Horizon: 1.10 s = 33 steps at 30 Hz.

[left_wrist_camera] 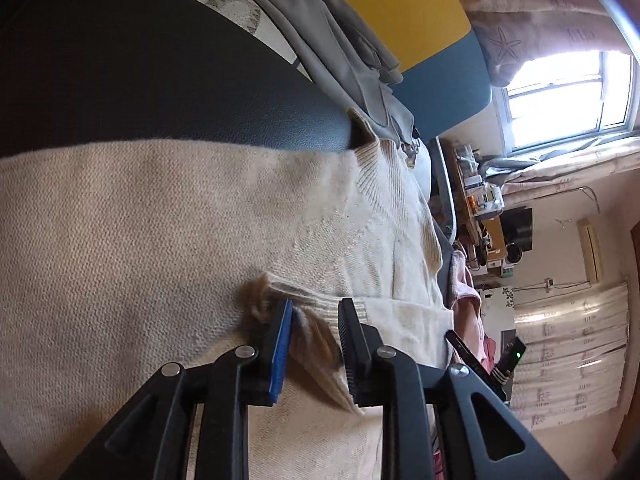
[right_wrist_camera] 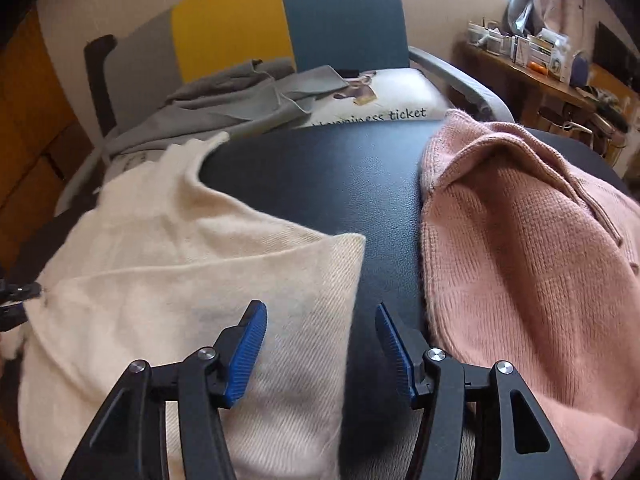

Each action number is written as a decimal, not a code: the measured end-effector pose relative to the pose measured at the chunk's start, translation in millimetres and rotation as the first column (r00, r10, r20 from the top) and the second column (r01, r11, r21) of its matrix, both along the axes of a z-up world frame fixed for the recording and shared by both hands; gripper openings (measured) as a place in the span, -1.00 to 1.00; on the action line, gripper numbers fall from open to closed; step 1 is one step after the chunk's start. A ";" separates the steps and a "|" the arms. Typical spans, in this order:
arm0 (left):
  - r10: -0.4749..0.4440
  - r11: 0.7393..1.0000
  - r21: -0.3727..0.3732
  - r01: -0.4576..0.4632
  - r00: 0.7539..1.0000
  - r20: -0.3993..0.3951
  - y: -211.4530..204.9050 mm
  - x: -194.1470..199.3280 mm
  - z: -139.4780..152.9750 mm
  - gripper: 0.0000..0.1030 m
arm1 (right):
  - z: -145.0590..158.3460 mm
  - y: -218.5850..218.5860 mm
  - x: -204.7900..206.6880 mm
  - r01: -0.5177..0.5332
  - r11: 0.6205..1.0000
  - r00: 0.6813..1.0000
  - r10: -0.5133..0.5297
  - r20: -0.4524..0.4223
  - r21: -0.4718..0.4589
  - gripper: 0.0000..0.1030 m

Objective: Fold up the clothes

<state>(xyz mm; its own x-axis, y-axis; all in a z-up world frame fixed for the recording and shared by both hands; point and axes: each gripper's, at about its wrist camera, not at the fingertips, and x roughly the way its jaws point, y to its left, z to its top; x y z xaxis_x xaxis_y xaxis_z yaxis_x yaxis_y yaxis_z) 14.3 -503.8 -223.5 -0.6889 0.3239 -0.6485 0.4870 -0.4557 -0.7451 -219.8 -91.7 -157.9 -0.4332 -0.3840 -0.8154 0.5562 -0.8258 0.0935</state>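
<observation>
A cream knit sweater (left_wrist_camera: 160,220) lies spread on the black padded surface (left_wrist_camera: 140,80). My left gripper (left_wrist_camera: 315,312) is closed on its ribbed cuff (left_wrist_camera: 316,344), which fills the narrow gap between the fingers. In the right wrist view the same cream sweater (right_wrist_camera: 180,264) lies left, its folded corner pointing to the middle. My right gripper (right_wrist_camera: 320,320) hovers open over that corner and the bare black surface (right_wrist_camera: 340,184), holding nothing. At the far left edge of that view, the left gripper (right_wrist_camera: 18,292) pinches the sweater's side.
A pink knit sweater (right_wrist_camera: 520,248) is heaped on the right of the surface. Behind stands a yellow and blue chair (right_wrist_camera: 288,16) with grey clothing (right_wrist_camera: 224,100) and a printed cushion (right_wrist_camera: 384,108). A cluttered wooden desk (right_wrist_camera: 532,76) stands at the far right.
</observation>
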 end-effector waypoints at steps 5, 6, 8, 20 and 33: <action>0.004 0.999 -0.054 -0.005 1.000 -0.013 -5.7 20.7 6.0 -0.53 | -10.2 -15.8 -6.4 -0.033 0.999 0.999 0.033 0.006 0.039 -0.34; 0.015 0.999 -0.034 -0.015 1.000 -0.025 -8.3 24.6 4.1 -0.46 | -11.1 -16.9 -6.0 -0.037 0.998 0.999 0.037 0.001 0.042 -0.34; 0.051 0.999 0.000 -0.051 0.998 -0.044 -14.1 28.3 0.9 -0.37 | -12.9 -17.3 -6.9 -0.037 0.999 0.999 0.037 0.003 0.032 -0.32; -0.011 0.994 -0.108 0.015 0.999 0.033 0.6 -10.5 1.0 -0.81 | -12.2 -13.3 -9.4 -0.043 0.999 0.999 0.044 0.029 -0.007 -0.30; 0.048 0.973 -0.227 -0.032 0.997 0.064 3.4 -4.8 10.8 -0.63 | -9.6 -17.3 -4.4 -0.066 0.997 0.995 0.069 -0.073 0.042 -0.80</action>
